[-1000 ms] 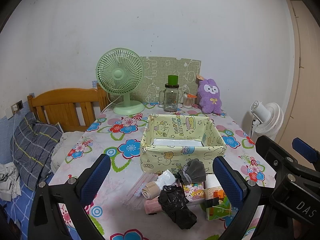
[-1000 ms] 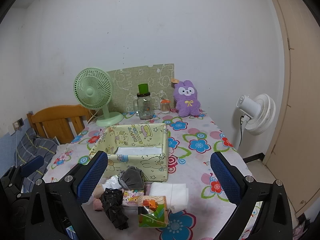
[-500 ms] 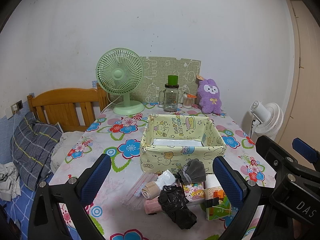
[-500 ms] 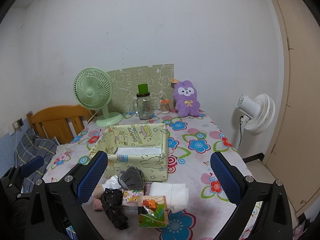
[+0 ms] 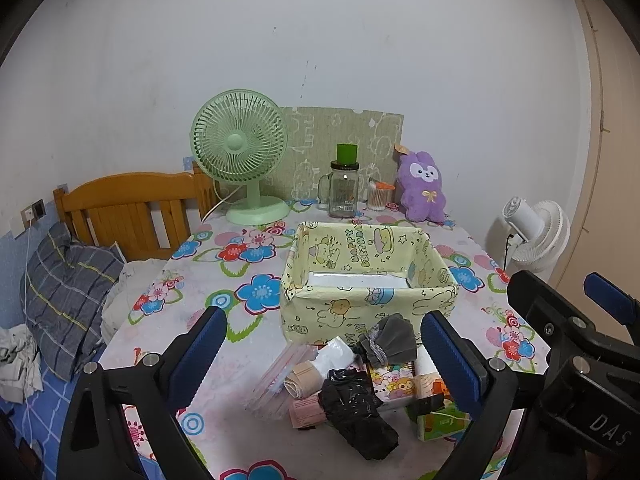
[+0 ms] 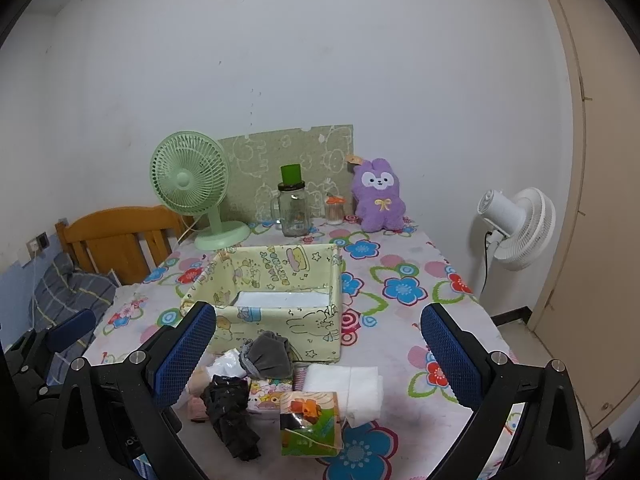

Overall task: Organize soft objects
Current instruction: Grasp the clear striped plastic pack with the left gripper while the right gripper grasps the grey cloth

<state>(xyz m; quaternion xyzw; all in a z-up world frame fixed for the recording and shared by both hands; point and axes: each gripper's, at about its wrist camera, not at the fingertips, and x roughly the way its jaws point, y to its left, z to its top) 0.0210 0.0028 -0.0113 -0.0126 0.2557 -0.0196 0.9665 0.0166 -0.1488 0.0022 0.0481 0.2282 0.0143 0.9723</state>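
Floral table [image 5: 224, 292], yellow box [image 5: 360, 308], white wall [image 5: 320, 40]

Floral-cloth table [image 6: 404, 308], yellow box [image 6: 280, 320], green fan [image 6: 190, 184], glass jar [image 6: 294, 216]

A green fan [image 5: 239, 152], a glass jar [image 5: 343, 192] and a purple plush [image 5: 423, 187] are standing along the table's [image 5: 208, 272] far edge; a white fan [image 6: 516, 228] is standing beyond its right edge.

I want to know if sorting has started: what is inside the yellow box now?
Inside the yellow box only a flat white bottom sheet shows. The near wall hides the front part of the floor.
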